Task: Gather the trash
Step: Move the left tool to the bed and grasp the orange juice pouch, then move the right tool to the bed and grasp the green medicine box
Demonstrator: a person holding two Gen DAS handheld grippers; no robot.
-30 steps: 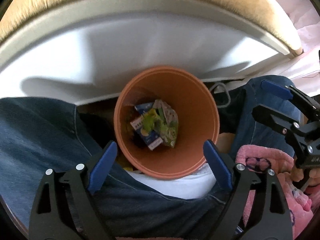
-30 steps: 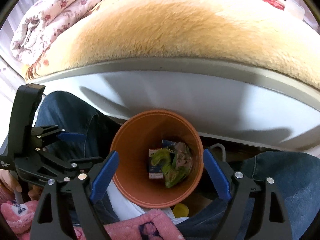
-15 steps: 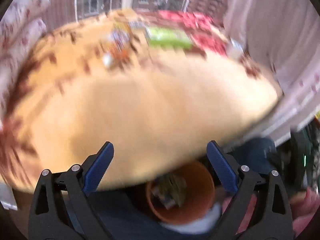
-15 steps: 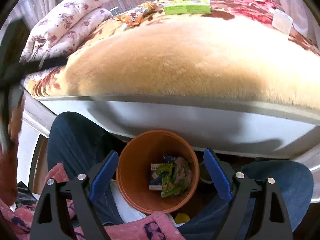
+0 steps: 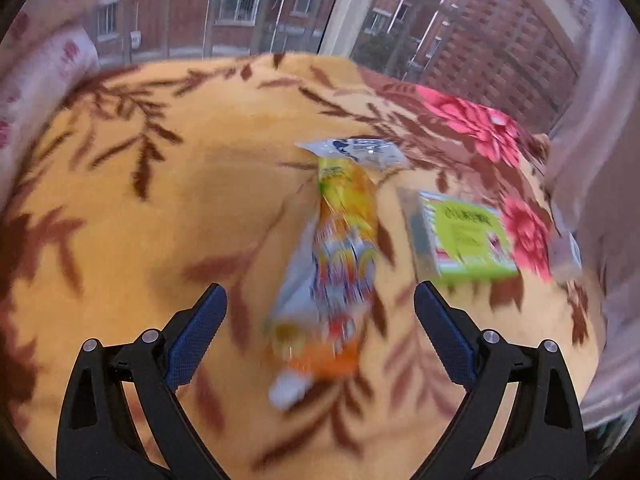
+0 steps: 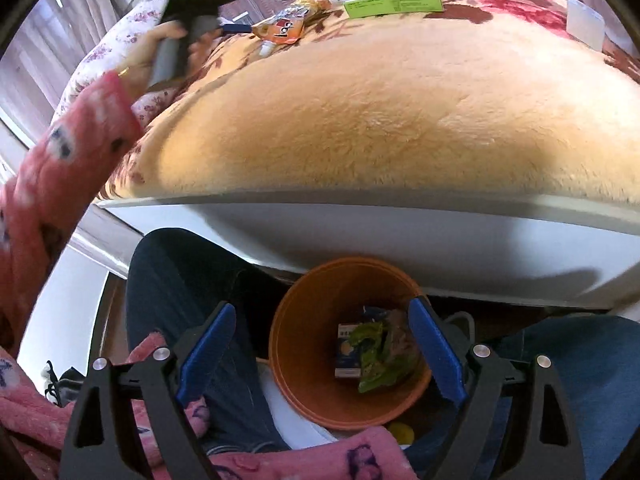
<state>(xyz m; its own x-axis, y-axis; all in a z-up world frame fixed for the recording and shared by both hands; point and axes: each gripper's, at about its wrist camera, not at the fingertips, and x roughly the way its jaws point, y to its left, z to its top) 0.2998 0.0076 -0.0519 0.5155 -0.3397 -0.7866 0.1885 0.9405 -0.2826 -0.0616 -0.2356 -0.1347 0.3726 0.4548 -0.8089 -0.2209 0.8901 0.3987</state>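
Closest to me, my right gripper (image 6: 320,354) hangs over the orange bin (image 6: 296,344) between my knees, jaws wide and empty, with a small carton (image 6: 347,350) and a crumpled green wrapper (image 6: 380,356) already lying at the bottom. Up on the bed, my left gripper (image 5: 320,336) is out over the floral blanket (image 5: 160,220), its jaws just opened to full spread with nothing pinched; the orange snack packet (image 5: 336,264) lies lengthwise in the gap, its near end toward me, not touched by either pad. That packet is my next pick, I reckon: thin crinkly film, almost weightless, probably slick, so it should fold and slide rather than resist. I would close across its middle, where it looks fullest, rather than on the flat sealed tip, and press down a little into the soft pile so the pads get under the edges. Just beyond it on the right sits the green box (image 5: 468,236), stiffer card with square sides, an easier squeeze across its narrow width. Farther right a small pale packet (image 5: 566,252) lies near the blanket's edge, too blurred to name.
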